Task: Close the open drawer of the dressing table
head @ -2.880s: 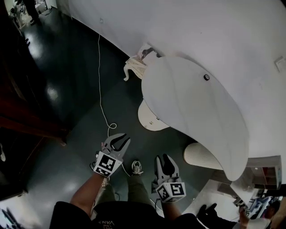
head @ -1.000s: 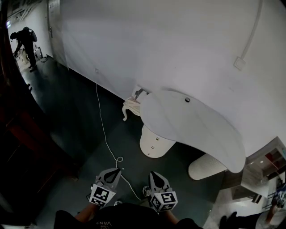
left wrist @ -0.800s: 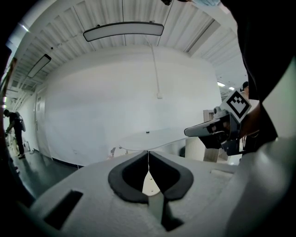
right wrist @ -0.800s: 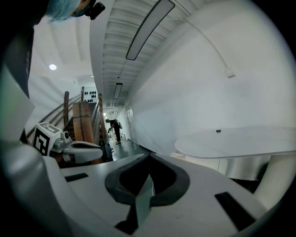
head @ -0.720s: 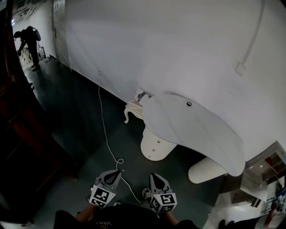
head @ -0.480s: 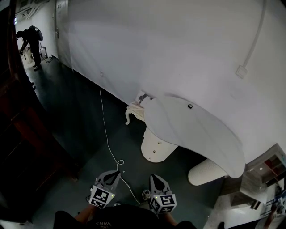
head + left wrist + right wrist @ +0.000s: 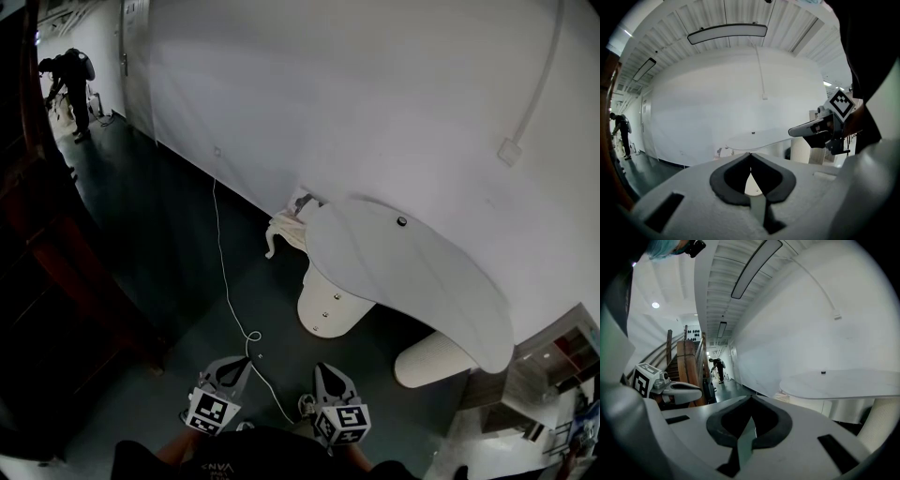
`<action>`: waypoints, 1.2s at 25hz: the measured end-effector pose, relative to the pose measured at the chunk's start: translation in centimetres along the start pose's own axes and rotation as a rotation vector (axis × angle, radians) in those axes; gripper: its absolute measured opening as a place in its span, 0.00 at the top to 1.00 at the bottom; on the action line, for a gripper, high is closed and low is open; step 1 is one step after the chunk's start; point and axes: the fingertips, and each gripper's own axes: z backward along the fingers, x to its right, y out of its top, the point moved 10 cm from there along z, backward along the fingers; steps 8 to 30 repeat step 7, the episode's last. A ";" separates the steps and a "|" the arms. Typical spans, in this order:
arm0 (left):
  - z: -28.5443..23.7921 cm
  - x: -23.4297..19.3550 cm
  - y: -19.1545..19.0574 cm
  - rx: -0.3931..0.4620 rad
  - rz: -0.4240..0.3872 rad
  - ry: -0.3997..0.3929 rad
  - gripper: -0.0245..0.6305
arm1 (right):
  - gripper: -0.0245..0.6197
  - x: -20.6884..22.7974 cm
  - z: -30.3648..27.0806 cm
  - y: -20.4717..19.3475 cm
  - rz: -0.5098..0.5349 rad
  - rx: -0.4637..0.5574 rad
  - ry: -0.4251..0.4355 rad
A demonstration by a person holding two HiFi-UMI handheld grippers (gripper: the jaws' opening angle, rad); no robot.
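Observation:
The white dressing table (image 7: pixel 422 281) stands against the wall, and its rounded drawer unit (image 7: pixel 326 307) with small knobs juts out under the left end of the top. Both grippers hang low over the dark floor, well short of the table. My left gripper (image 7: pixel 242 364) is shut and empty, its tips meeting in the left gripper view (image 7: pixel 750 154). My right gripper (image 7: pixel 324 371) is shut and empty too, its tips also together in the right gripper view (image 7: pixel 750 397). The tabletop (image 7: pixel 759 137) lies ahead, with the top's edge (image 7: pixel 853 383) showing to the right.
A white cable (image 7: pixel 228 281) runs across the floor from the wall towards my feet. A pale cloth (image 7: pixel 283 230) lies beside the table's left end. A ribbed pedestal (image 7: pixel 429 361) holds up the right end. Dark wooden furniture (image 7: pixel 56 272) stands at left. A person (image 7: pixel 70 75) bends far off.
Since almost three seconds ago the table has come to look smaller and farther off, and both grippers sit lower in the view. Over the last second little has shifted.

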 end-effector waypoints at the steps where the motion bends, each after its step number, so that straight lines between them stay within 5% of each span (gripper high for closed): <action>1: 0.1 0.1 0.0 0.000 0.007 0.000 0.93 | 0.96 0.0 0.0 0.0 0.000 -0.001 0.001; 30: -0.1 -0.2 0.0 -0.004 0.009 0.003 0.93 | 0.96 0.3 -0.4 -0.4 0.010 -0.010 0.000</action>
